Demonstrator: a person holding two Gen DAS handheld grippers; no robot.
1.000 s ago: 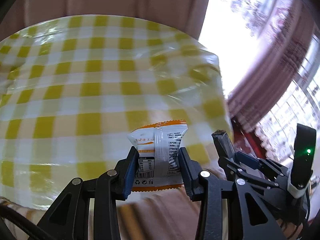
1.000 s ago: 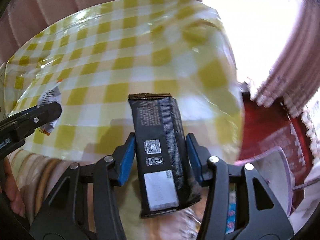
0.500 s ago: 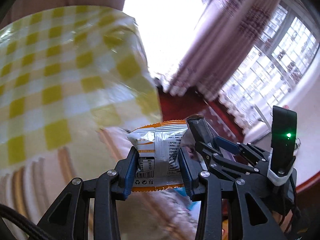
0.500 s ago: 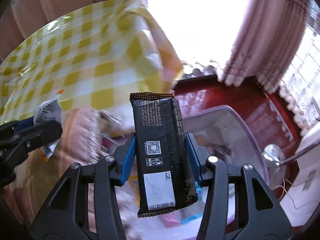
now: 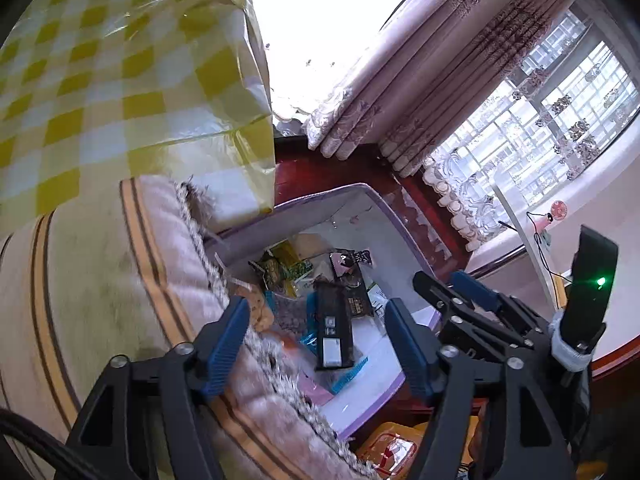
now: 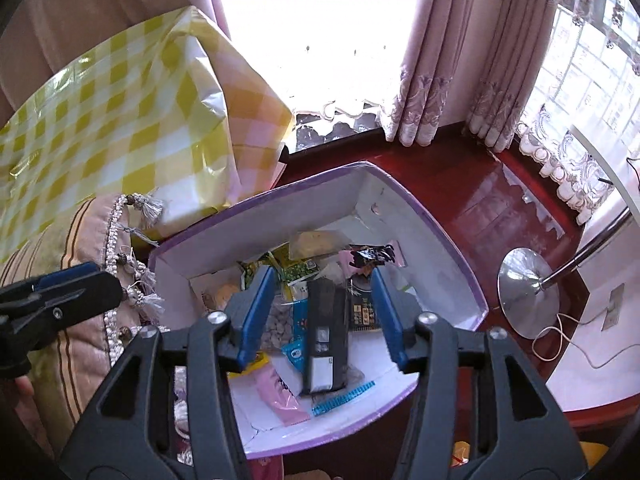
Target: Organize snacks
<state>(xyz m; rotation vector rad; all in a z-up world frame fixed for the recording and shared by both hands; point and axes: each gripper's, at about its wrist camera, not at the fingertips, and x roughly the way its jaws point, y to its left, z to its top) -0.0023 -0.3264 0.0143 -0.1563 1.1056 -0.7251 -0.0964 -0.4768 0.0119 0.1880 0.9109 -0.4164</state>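
Cardboard box (image 6: 420,216) with purple rim, glossy crinkled snack packets, flat black bar (image 6: 325,340) inside, both claws just spread apart, empty.

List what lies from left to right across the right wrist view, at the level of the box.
Left hand-held gripper → tasselled cushion → purple-edged box holding the black snack bar → chrome lamp base.

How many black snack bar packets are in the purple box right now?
2: a long black bar lies lengthwise mid-box; a black-and-gold packet sits right of it. Others may be buried.
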